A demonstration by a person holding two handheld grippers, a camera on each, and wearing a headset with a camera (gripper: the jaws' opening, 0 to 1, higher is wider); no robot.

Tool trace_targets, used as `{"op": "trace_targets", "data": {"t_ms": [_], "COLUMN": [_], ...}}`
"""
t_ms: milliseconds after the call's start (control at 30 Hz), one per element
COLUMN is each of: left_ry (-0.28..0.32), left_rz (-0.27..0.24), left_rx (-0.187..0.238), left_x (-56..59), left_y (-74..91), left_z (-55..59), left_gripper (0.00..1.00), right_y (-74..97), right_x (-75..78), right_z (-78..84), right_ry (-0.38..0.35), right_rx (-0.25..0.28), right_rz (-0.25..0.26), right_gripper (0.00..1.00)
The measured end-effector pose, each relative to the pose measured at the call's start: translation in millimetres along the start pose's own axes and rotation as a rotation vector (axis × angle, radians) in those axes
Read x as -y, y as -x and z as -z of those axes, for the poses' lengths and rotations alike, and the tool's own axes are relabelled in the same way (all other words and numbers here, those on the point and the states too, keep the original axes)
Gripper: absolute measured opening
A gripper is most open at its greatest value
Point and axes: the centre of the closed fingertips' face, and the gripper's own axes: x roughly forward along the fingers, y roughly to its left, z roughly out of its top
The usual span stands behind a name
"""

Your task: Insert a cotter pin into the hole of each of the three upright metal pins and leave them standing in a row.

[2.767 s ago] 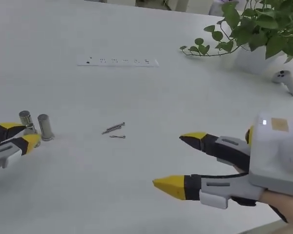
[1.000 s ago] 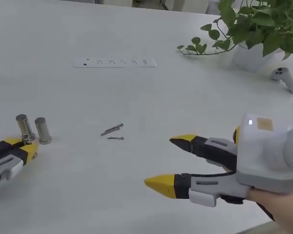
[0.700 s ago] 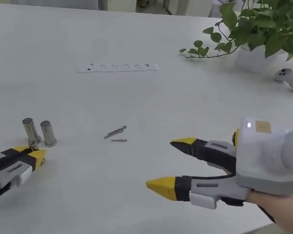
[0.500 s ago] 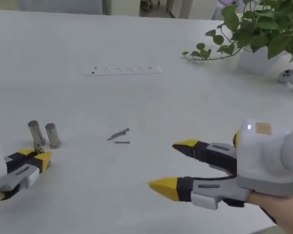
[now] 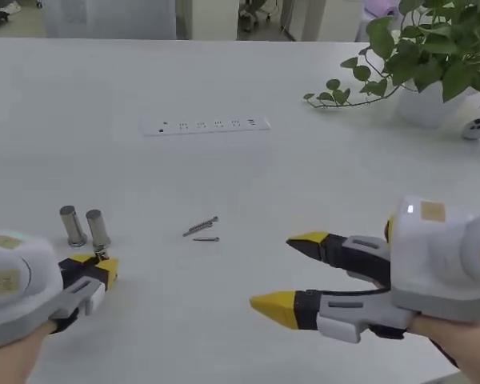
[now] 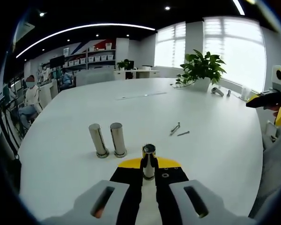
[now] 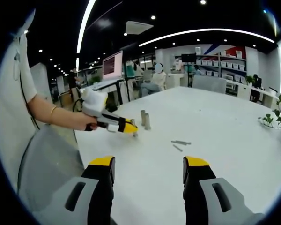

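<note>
Two metal pins (image 5: 72,226) are standing side by side at the left of the table (image 5: 248,172), and we are clamping a third pin (image 6: 149,151) upright in our left gripper (image 6: 149,165), just nearer than them. Our right gripper (image 5: 286,270) is hovering at the near right with jaws wide apart, and the cotter pins (image 5: 202,228) are lying between.

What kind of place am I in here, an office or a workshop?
Most likely an open-plan office or lab space, not a workshop: a big white table with a power strip and a potted plant, plus a monitor and shelves of storage bins in the background.
</note>
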Motion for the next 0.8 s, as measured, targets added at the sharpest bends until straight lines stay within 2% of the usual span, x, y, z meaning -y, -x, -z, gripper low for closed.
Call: {"op": "trace_targets", "data": {"t_ms": [233,300,433,633,800], "left_ry": [-0.008,0.012,0.009,0.0,0.028], "left_rz": [-0.047,-0.052,-0.079,-0.125,-0.16], "left_rx": [-0.011,-0.014,-0.03,-0.02,-0.014], "left_x": [10.4,12.9,12.9,12.3,10.4], "left_y": [-6.9,-8.8,-14.3,-15.2,-14.9], "left_z": [1.4,2.9,7.6,7.4,6.3], "left_gripper": [0.07,0.07,0.07,0.07,0.07], "right_y": [2.6,3.2,4.1,3.4,1.5], "right_x": [-0.2,0.1,2.1,3.5,3.8], "right_z": [1.6,1.7,2.4,4.1,5.3], "right_ry": [0.0,-0.003,-0.006,-0.007,-0.014], "right_rx": [0.003,0.003,0.005,0.001,0.001], "right_rz": [0.002,0.002,0.005,0.006,0.005], "right_gripper": [0.6,0.6,0.6,0.6,0.6]}}
